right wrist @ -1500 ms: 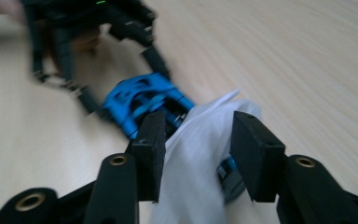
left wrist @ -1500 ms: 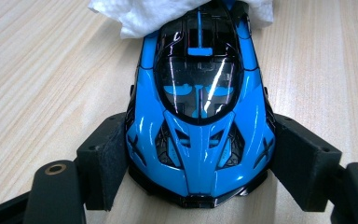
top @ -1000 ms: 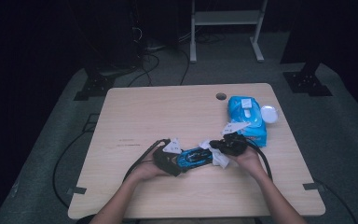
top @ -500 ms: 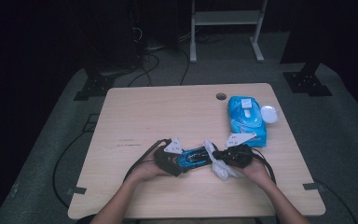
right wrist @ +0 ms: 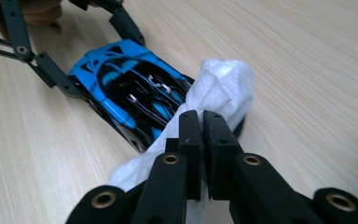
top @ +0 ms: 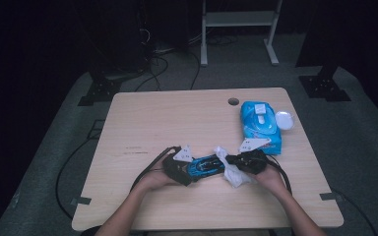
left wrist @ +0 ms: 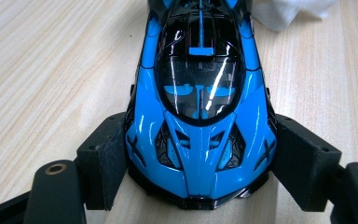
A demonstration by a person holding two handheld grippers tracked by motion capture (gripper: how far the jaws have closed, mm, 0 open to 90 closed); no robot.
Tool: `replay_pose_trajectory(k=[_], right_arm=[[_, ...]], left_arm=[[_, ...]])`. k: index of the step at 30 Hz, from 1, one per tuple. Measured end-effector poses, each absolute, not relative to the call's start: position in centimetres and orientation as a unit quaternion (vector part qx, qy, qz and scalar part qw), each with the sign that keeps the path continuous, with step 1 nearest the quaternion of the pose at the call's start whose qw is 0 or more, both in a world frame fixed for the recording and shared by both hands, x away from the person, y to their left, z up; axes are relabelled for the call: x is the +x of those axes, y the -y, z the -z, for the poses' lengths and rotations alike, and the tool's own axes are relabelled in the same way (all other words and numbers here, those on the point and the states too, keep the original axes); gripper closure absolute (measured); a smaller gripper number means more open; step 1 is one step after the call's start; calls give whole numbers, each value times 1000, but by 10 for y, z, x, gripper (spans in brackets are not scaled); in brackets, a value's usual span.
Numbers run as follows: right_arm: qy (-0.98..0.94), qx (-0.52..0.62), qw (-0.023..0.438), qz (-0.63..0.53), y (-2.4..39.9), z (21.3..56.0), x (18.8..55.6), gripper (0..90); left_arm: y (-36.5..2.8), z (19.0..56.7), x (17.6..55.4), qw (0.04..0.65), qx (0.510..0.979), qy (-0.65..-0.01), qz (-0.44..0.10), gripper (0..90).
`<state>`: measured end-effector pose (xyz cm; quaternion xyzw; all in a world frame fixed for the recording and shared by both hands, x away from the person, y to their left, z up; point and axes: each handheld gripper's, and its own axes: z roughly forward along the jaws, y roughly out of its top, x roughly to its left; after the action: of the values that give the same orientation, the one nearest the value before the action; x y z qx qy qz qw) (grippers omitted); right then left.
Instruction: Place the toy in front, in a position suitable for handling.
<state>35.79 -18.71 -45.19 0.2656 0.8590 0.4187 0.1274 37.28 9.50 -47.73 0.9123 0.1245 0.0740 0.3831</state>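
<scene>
The blue toy car [left wrist: 200,112] is clamped at its nose between the pads of the left hand-held gripper [left wrist: 200,163], so that it is kept steady on the desk [top: 177,123] while it is being cleaned. The white wipe [right wrist: 223,88] is pinched by the right hand-held gripper [right wrist: 201,140], whose jaws are pressed together on the crumpled sheet, and the wipe is laid against the car's far end, just ahead of that gripper's tips. The hold appears to be chosen so that the car is braced from one end while the other end is rubbed.

Beyond the right hand-held gripper, a blue wipe pack [top: 261,125] is seen with its round white lid [top: 284,119] opened just beside it. A cable hole [top: 233,101] lies farther off. Nothing stands between the two grippers but the car itself; only the trailing cables [top: 150,167] could be caught.
</scene>
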Motion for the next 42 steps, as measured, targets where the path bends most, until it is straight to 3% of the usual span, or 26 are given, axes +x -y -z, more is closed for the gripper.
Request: replay_pose_trajectory(k=[13, 17, 24, 30, 34, 40, 42], right_arm=[[-849, 267, 100, -445, 176, 458, 356, 854], [-857, 256, 110, -434, 170, 457, 356, 853], [-835, 301, 131, -442, 200, 449, 360, 870], [-833, 292, 141, -449, 187, 438, 367, 873], [-848, 291, 120, -426, 165, 455, 385, 875], [-849, 302, 142, -409, 177, 452, 383, 874], [-850, 300, 141, -410, 178, 447, 382, 833]], left_arm=[[-95, 478, 373, 385, 911, -125, -73, 252], [-95, 477, 373, 383, 912, -123, -74, 252], [-95, 478, 373, 385, 911, -124, -73, 252], [-94, 478, 373, 386, 911, -124, -74, 252], [-95, 477, 373, 384, 912, -124, -73, 252], [-95, 478, 373, 386, 911, -122, -72, 252], [-95, 478, 373, 385, 912, -123, -73, 252]])
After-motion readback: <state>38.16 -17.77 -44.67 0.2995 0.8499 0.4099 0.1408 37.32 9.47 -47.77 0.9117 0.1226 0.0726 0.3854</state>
